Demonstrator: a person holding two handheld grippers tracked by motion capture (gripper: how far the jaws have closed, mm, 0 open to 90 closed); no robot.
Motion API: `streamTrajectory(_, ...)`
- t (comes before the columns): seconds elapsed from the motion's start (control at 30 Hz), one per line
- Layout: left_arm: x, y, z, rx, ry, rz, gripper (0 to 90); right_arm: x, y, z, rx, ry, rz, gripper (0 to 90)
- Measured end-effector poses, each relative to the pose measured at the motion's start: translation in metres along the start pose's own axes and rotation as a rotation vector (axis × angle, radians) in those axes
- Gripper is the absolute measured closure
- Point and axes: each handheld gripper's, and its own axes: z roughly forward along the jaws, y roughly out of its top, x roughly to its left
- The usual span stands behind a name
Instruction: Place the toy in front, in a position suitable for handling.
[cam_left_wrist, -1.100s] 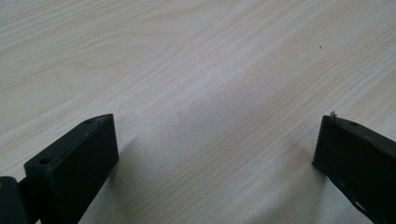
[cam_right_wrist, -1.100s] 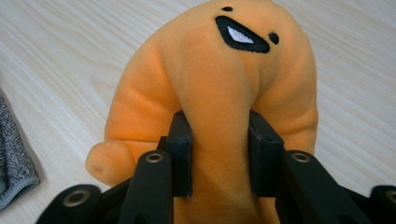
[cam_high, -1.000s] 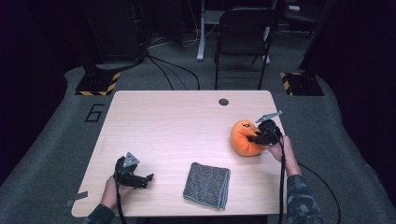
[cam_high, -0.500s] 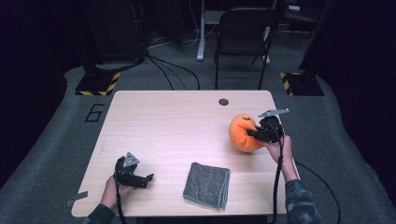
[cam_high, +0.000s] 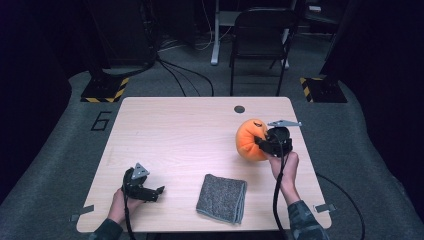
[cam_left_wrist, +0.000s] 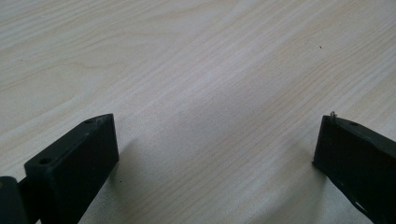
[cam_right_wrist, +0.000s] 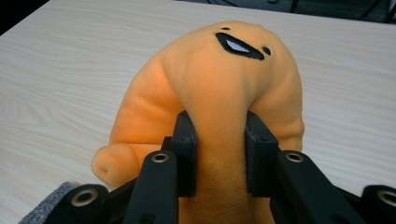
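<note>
Since a second ago the right gripper (cam_high: 263, 141) has carried the orange plush toy (cam_high: 250, 140) toward the far side of the table (cam_high: 175, 140) and a little leftward, lifting it; the toy now sits higher in the high view than before, over the right half of the table. The left gripper (cam_high: 156, 191) has stayed where it was, near the front left corner.

No containers stand on the table. A grey folded cloth (cam_high: 221, 197) lies flat near the front edge, between the two hands and well apart from the toy.

In the right gripper view the jaws are clenched on a ridge of the toy's soft body (cam_right_wrist: 219, 121), pinching the fabric between the pads (cam_right_wrist: 187, 140). The toy's face, with black eyes and an open mouth, lies at the end away from the gripper, so its long axis runs roughly along the jaws. A small stub sticks out at its lower left.

The left gripper (cam_left_wrist: 215, 158) is released, its jaws wide apart over bare wood with nothing between them.
</note>
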Motion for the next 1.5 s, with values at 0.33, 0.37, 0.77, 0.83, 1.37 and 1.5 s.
streamTrajectory(0.33,0.000,0.000,0.000,0.000,0.000,-0.001,0.0,0.022,-0.022,0.042,0.076,0.003,0.010,66.7)
streamTrajectory(0.37,0.000,0.000,0.000,0.000,0.000,-0.001,0.0,0.026,-0.026,0.051,0.103,-0.003,0.003,63.8)
streamTrajectory(0.77,0.000,0.000,0.000,0.000,-0.001,-0.002,0.0,0.026,-0.017,0.036,0.056,0.002,-0.179,18.7)
streamTrajectory(0.83,0.000,0.000,0.000,0.000,0.000,-0.001,0.0,0.018,-0.011,0.030,0.061,0.053,-0.240,12.4)
streamTrajectory(1.37,0.000,0.000,0.000,0.000,0.000,-0.002,0.0,-0.003,0.026,0.034,0.178,0.252,-0.533,0.0)
streamTrajectory(1.5,0.000,0.000,0.000,0.000,0.000,-0.001,0.0,0.002,0.027,0.043,0.201,0.261,-0.570,0.0)
